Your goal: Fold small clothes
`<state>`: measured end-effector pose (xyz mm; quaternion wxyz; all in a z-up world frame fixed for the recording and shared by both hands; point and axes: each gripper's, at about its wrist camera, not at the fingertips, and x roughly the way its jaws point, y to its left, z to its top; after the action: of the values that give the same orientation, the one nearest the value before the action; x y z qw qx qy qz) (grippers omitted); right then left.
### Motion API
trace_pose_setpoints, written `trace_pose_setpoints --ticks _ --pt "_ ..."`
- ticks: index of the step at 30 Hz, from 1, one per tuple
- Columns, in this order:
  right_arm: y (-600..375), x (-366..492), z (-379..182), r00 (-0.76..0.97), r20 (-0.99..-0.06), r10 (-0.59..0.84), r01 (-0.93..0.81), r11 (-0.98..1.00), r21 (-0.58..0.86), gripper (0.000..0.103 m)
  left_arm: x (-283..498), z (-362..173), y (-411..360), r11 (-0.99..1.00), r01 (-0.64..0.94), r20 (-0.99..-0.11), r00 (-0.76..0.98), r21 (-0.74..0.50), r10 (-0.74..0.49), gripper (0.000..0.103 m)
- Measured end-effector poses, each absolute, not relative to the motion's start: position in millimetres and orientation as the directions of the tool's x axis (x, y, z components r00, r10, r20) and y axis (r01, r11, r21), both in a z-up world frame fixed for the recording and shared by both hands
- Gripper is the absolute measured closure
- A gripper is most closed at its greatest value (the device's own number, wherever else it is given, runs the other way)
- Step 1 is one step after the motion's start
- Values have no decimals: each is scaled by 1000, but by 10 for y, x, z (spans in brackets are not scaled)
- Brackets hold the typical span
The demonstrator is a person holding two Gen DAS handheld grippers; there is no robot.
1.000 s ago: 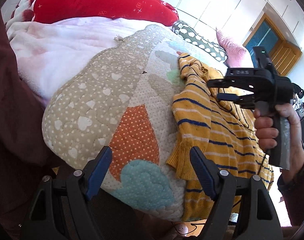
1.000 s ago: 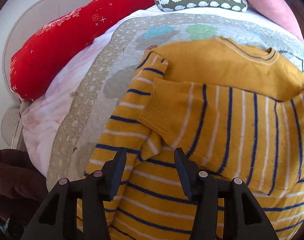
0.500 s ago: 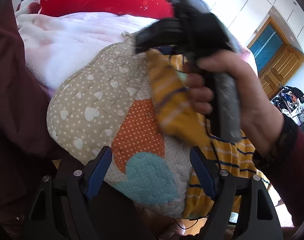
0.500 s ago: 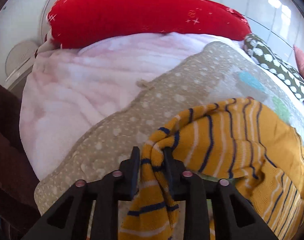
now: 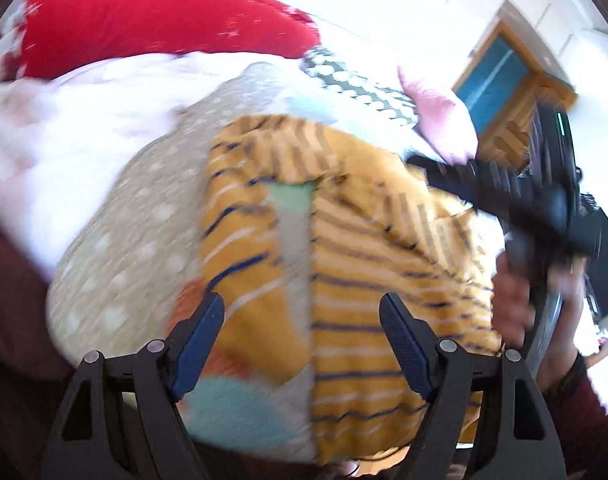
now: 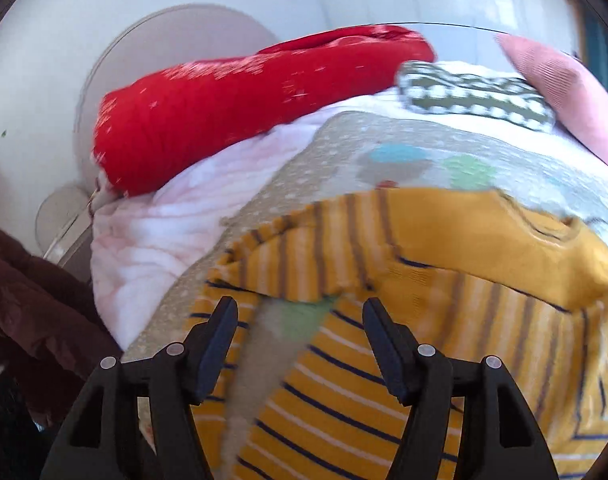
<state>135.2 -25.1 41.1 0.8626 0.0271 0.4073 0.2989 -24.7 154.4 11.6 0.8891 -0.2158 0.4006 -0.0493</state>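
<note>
A small mustard-yellow sweater with navy and white stripes (image 5: 368,264) lies spread on a patchwork quilt (image 5: 135,216). Its left sleeve (image 5: 239,240) stretches out beside the body, with a strip of quilt showing between them. My left gripper (image 5: 301,344) is open and empty just above the sleeve and body. My right gripper (image 6: 299,340) is open and empty over the sleeve's root; the sweater (image 6: 444,280) fills the lower right of that view. The right tool and hand (image 5: 544,216) show at the right of the left wrist view. Both views are motion-blurred.
A red blanket roll (image 5: 143,24) and a pale pink blanket (image 5: 55,128) lie at the back left. A green spotted cushion (image 6: 476,92) and a pink pillow (image 6: 564,92) lie at the far end. A dark maroon garment (image 6: 31,292) hangs at the left.
The right gripper, which had pulled the sleeve out to the left, has let it go and opened, drawing back to the right. The sleeve now lies spread on the quilt.
</note>
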Motion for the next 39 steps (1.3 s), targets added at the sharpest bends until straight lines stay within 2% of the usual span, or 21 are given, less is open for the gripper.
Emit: trace_pose_setpoints --ticks 3,7,11,13,14,15,19,23,31,35,36,38,39 --pt "-1192 1286 275 563 -707 427 -308 903 300 34 341 141 1429 898 -43 -701 641 -438 -311 24" --pt "-2163 1091 39 575 -730 369 -112 920 376 34 1248 -47 1209 895 -34 -754 554 -445 -354 24" --pt "-2780 845 -62 600 -732 323 -11 918 396 34 1919 -288 958 909 -35 -811 467 -415 -352 32" --pt "-2971 740 -77 609 -731 308 12 918 397 34 2111 -405 801 935 -39 -849 433 -353 -303 55" --pt "-3062 701 -74 614 -731 298 20 920 392 34 2163 -457 733 949 -30 -867 415 -315 -275 82" --pt "-3121 666 -78 619 -732 286 27 923 384 34 2190 -473 677 961 -29 -881 407 -276 -241 92" --pt "-3298 662 -80 631 -730 262 50 926 374 34 2166 -280 781 969 -71 -880 438 -238 -184 95" --pt "-3419 734 -53 643 -717 268 47 921 386 34 2116 -180 1191 969 -206 -887 460 -139 -29 95" --pt "-3331 1460 -32 641 -733 228 42 943 330 34 2077 -363 1093 976 -188 -893 449 -107 -11 94" --pt "-3232 2016 -183 597 -778 197 77 951 300 34 2065 -351 1155 967 -207 -892 450 -152 -44 93" --pt "-3215 2123 -246 579 -789 206 82 948 308 37 2065 -341 1177 962 -214 -891 451 -167 -55 93" --pt "-3156 2292 -378 518 -818 251 54 945 323 93 2044 -307 1185 957 -219 -889 452 -190 -73 93" --pt "-3154 2335 -405 498 -830 250 53 947 317 92 2030 -282 1166 957 -212 -886 456 -197 -81 93"
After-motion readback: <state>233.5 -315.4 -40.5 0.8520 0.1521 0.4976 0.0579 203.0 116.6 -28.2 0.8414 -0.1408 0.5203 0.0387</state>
